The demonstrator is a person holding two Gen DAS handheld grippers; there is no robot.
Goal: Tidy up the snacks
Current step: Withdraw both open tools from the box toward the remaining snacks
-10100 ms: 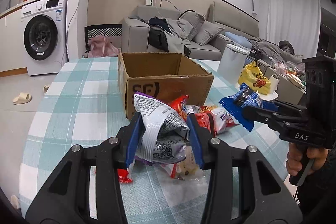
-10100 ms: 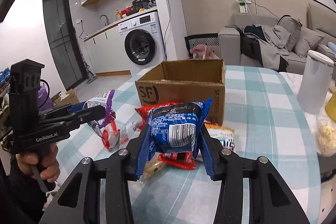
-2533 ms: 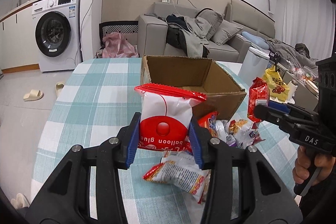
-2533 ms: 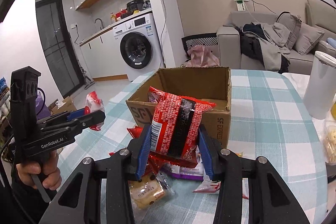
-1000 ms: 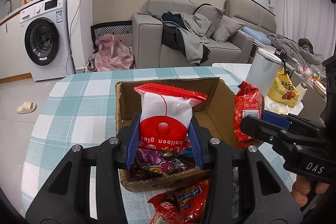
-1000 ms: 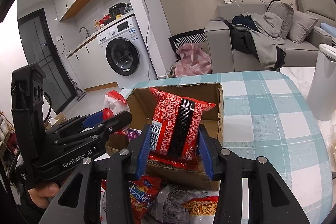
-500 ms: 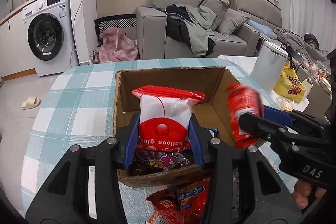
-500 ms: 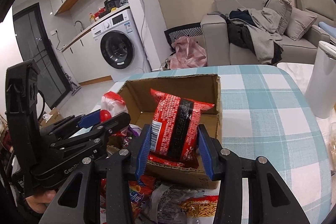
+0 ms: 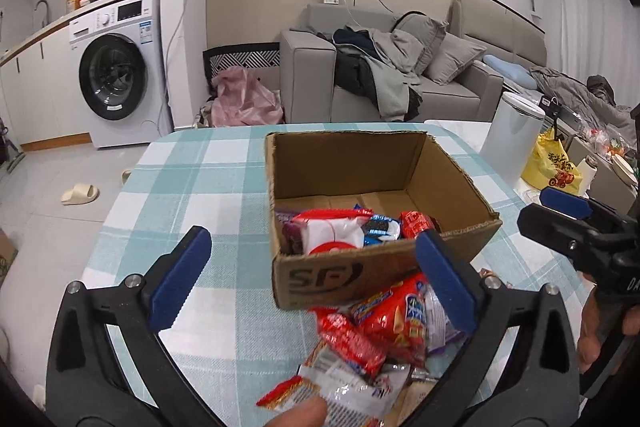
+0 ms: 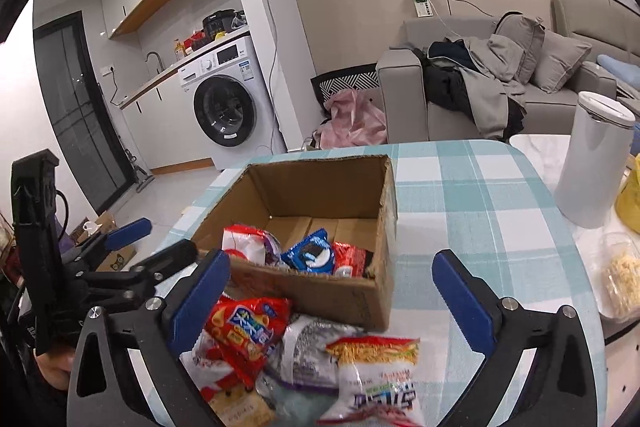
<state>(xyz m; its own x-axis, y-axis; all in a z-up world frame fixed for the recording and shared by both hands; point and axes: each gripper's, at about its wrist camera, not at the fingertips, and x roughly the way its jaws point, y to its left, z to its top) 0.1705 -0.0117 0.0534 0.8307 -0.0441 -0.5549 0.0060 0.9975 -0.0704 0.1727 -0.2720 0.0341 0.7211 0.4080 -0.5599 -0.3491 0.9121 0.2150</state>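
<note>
Dropped since a moment ago: white-and-red snack pouch and red-and-black packet, now inside the open brown cardboard box. Left claw and right claw opening wide, empty, pulled back above the loose heap of foil snack bags on the checked desk, ready for more.

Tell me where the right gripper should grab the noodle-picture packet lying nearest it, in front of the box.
Take the noodle packet across its two long side edges at mid-body, coming down from above. It lies flat on the tablecloth, crimped top seam toward the cardboard box, so the sides are the narrow span. The right gripper has its jaws opening with nothing between them. Its left edge overlaps the silver packet, so probably lift straight up.
</note>
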